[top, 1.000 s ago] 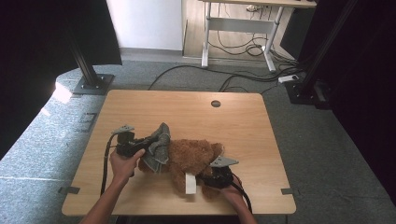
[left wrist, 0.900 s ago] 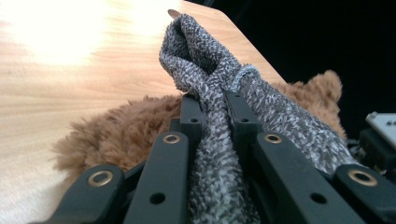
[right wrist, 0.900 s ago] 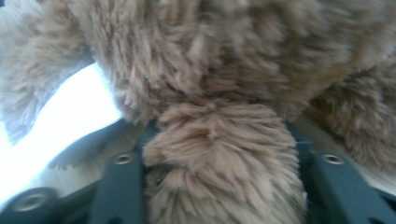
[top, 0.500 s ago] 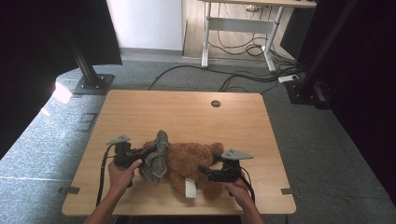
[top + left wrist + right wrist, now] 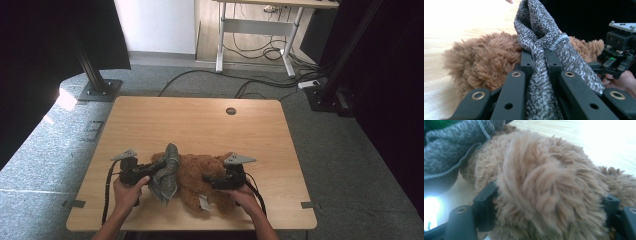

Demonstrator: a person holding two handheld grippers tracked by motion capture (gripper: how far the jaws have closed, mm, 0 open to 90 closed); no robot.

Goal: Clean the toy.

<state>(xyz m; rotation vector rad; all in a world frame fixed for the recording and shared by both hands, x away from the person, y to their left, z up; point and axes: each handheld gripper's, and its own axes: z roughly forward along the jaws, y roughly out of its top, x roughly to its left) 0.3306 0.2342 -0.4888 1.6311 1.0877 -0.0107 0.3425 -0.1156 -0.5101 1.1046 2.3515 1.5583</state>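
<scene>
Between my left tool's (image 5: 537,58) jaws a grey knitted scarf (image 5: 541,37) is pinched, nubbly and limp; my right tool (image 5: 549,205) grips a lobe of the brown plush teddy bear (image 5: 200,175) lying near the wooden counter's (image 5: 200,125) front edge. I judge I'm mid-dressing: next, draw the scarf around the shaggy neck.

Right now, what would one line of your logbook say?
left gripper: shut on grey knit cloth | right gripper: around brown plush bear | bear lying on table
</scene>
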